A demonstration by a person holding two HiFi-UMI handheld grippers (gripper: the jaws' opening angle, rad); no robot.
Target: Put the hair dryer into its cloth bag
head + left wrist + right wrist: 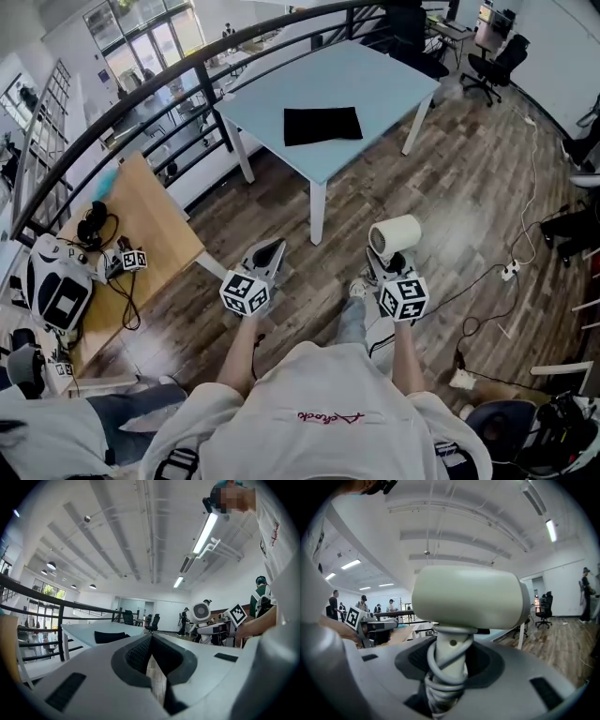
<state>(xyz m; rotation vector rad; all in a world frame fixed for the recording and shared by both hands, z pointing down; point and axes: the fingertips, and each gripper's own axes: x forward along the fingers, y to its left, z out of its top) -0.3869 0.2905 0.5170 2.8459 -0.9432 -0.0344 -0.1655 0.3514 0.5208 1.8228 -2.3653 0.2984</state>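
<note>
A pale green hair dryer [395, 235] stands upright in my right gripper [386, 265], whose jaws are shut on its handle with the cord wound round it. In the right gripper view the dryer's barrel [468, 595] fills the middle and the wrapped handle [447, 667] sits between the pads. My left gripper [266, 255] is shut and holds nothing; its pads [140, 653] meet in the left gripper view. The black cloth bag [322, 125] lies flat on the light blue table [375, 89] ahead, also seen as a dark bag [110, 636] from the left gripper.
A curved black railing [169, 80] runs along the left. A wooden desk [131, 234] with headphones and cables stands at the left. Office chairs [492, 61] and floor cables [487, 281] are to the right. Wooden floor lies between me and the table.
</note>
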